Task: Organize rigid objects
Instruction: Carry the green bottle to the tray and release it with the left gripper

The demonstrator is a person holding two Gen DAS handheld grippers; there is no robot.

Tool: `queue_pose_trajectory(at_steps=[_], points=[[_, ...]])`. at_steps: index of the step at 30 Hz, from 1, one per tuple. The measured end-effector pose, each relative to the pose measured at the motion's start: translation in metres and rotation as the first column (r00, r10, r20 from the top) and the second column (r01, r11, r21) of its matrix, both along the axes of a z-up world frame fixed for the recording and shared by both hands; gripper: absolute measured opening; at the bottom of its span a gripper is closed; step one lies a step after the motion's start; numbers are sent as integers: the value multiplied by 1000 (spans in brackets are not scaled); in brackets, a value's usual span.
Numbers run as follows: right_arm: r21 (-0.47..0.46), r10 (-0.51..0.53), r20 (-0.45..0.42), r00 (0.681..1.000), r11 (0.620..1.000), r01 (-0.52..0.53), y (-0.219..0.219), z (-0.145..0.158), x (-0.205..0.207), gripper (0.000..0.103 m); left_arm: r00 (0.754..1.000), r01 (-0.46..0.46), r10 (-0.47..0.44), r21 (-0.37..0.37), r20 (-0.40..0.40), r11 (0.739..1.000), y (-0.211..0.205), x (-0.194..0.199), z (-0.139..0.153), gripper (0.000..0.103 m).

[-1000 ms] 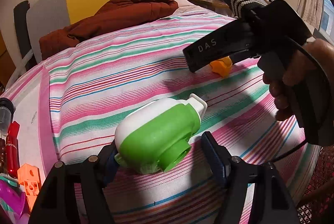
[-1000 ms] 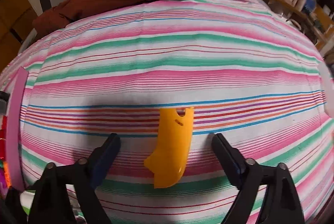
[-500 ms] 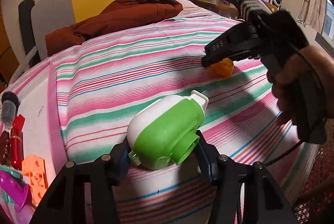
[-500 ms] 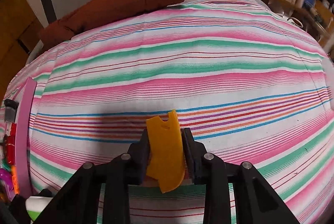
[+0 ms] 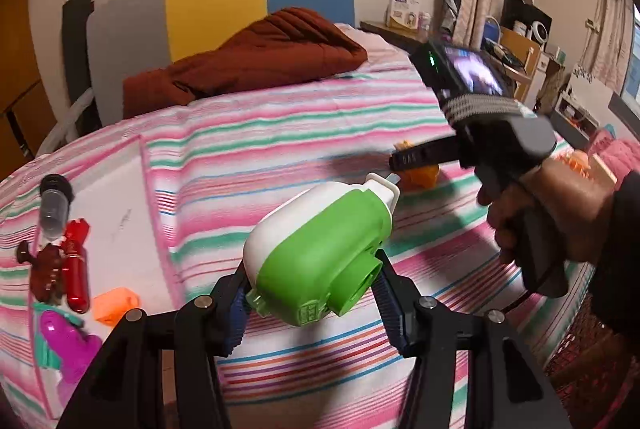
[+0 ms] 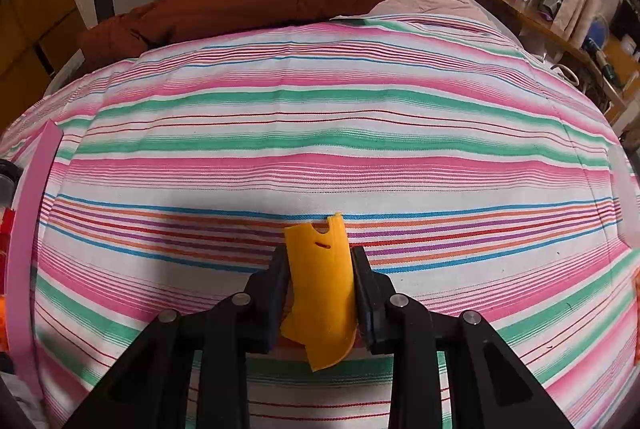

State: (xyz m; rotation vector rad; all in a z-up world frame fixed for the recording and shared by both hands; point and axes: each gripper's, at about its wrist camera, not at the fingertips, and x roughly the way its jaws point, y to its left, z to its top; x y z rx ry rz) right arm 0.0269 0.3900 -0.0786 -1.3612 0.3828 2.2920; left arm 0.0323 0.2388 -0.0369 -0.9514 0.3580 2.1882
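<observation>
My left gripper (image 5: 312, 293) is shut on a green and white plastic toy (image 5: 320, 249) and holds it above the striped bed cover (image 5: 280, 133). My right gripper (image 6: 320, 265) is shut on a flat orange plastic piece (image 6: 320, 289) and holds it just over the striped cover. In the left wrist view the right gripper (image 5: 404, 161) shows at the right, held in a hand, with the orange piece (image 5: 420, 177) at its tip.
A pile of small toys lies at the left: a clear tube (image 5: 54, 205), a red piece (image 5: 76, 261), a brown piece (image 5: 46, 269), an orange block (image 5: 116, 309), a magenta piece (image 5: 70, 349). A brown jacket (image 5: 248, 61) lies at the far side. Shelves stand at the right.
Both grippers went from open to shut on their objects. The left one lifted the green and white toy. The right one closed on the orange piece and raised it slightly.
</observation>
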Motion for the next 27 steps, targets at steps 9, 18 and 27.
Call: queue_pose_trajectory(at_steps=[9,18,27], points=[[66,27,9,1000,997,-27,-12,2,2,30,988,-151,152,23,-26,988,-46,-19,29,55],[80,28,9,1000,996,-29,-13,2,3,31,962,-273,274,46,-7,961,-103,-33,37,55],[103,41,22,999,994,-43,-17,2,2,30,934,-356,356,65,2,932,-146,-41,39,55]])
